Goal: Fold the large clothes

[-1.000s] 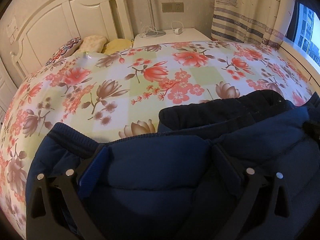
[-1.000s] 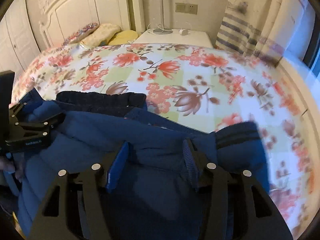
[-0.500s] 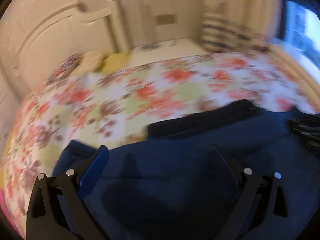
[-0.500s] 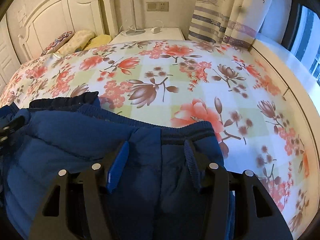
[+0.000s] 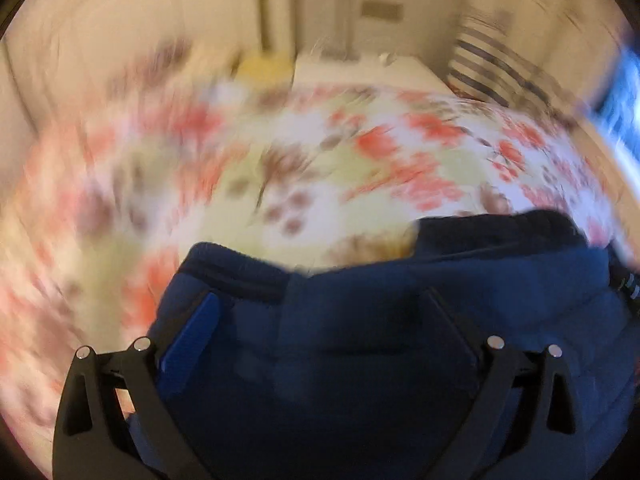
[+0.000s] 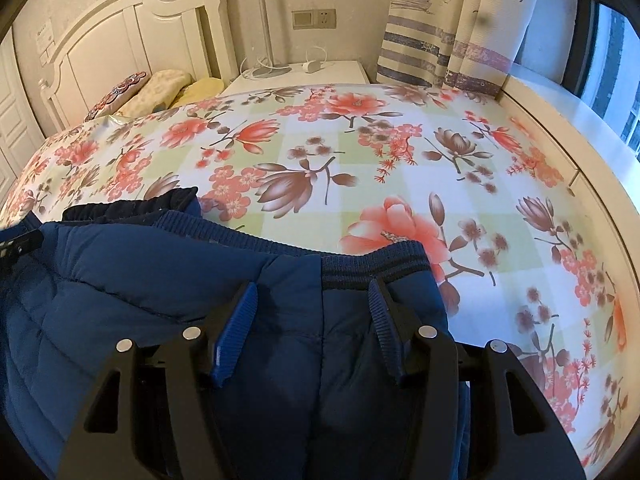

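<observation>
The right gripper (image 6: 312,304) has its jaws partly apart over the ribbed hem of a dark blue padded jacket (image 6: 140,280), with the fabric lying between the blue pads; whether the pads press on it cannot be told. The left gripper (image 5: 320,312), seen through heavy blur, has its jaws spread wide over the same jacket (image 5: 380,340), whose cloth fills the gap without either pad clearly touching it. The jacket lies bunched at the near edge of a bed (image 6: 360,152) covered in a floral sheet. Beyond are pillows (image 6: 160,88) against a white headboard (image 6: 120,40), a white nightstand (image 6: 320,72), and a striped curtain (image 6: 440,40).
</observation>
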### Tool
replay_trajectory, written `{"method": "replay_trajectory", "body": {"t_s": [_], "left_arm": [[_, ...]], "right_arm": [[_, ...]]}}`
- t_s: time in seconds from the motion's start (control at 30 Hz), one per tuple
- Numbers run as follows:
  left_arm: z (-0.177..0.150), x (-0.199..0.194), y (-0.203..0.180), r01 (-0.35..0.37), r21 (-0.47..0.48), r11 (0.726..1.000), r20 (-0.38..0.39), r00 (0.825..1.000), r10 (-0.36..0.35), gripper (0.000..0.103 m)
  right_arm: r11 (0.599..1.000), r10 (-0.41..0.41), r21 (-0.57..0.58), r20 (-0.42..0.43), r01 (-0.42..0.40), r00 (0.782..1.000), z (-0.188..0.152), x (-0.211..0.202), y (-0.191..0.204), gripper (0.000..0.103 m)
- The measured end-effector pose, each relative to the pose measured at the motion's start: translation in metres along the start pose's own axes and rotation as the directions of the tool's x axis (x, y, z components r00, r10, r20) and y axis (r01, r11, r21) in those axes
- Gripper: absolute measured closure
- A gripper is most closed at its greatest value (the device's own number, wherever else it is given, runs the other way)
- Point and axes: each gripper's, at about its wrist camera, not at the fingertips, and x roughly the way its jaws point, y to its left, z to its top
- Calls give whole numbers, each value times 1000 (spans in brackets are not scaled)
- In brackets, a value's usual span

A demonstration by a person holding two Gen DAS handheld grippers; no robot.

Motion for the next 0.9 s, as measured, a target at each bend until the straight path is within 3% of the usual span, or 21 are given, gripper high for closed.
{"method": "replay_trajectory", "body": {"t_s": [0.03, 0.07, 0.2, 0.3, 0.37, 0.43, 0.5, 0.57, 0.6, 0.67, 0.77, 0.87, 0.9], "left_arm": [[0, 4, 17, 90, -82, 993, -4, 996, -91, 5], [-1, 2, 18, 102, -94, 990, 11, 995, -101, 5], [-4, 9, -1, 21, -18, 1000, 29, 999, -20, 2], [-4, 9, 3, 35, -34, 999, 28, 999, -34, 2], [-8, 8, 4, 44, -37, 998, 36, 998, -42, 2], [-9, 7, 5, 47, -39, 998, 46, 998, -45, 2], [-10, 7, 4, 43, -38, 998, 47, 998, -41, 2], [-9, 7, 3, 36, -33, 999, 47, 998, -35, 2], [-10, 7, 3, 35, -33, 999, 48, 998, -33, 2], [-10, 6, 4, 42, -37, 998, 51, 998, -41, 2], [-10, 5, 6, 61, -47, 997, 56, 997, -58, 2], [-10, 4, 7, 69, -49, 996, 58, 996, -67, 2], [-9, 4, 7, 66, -48, 997, 55, 996, -63, 2]], "right_arm": [[1000, 1, -2, 0, -1, 1000, 0, 0, 0, 55], [1000, 2, -3, 1, -2, 1000, 0, 0, -1, 55], [1000, 20, 14, 3, -20, 1000, 0, 0, -5, 55], [1000, 20, 17, -1, -20, 1000, 0, -1, -3, 53], [999, -27, 25, -10, 27, 1000, 2, -10, 0, 53], [997, -69, 44, 55, 66, 996, -1, -39, 13, 51], [1000, 27, -16, 134, -25, 991, -4, -68, 39, 46], [989, 69, -138, 156, -48, 985, -10, -83, 75, 32], [975, 91, -213, 137, -61, 986, -15, -85, 97, 25], [942, 126, -323, 86, -92, 988, -26, -79, 129, 23], [905, 72, -420, 18, -58, 997, -42, -56, 158, 23], [935, 115, -334, -27, -118, 993, -38, -48, 140, 19], [949, 92, -301, -20, -94, 996, -36, -51, 128, 19]]}}
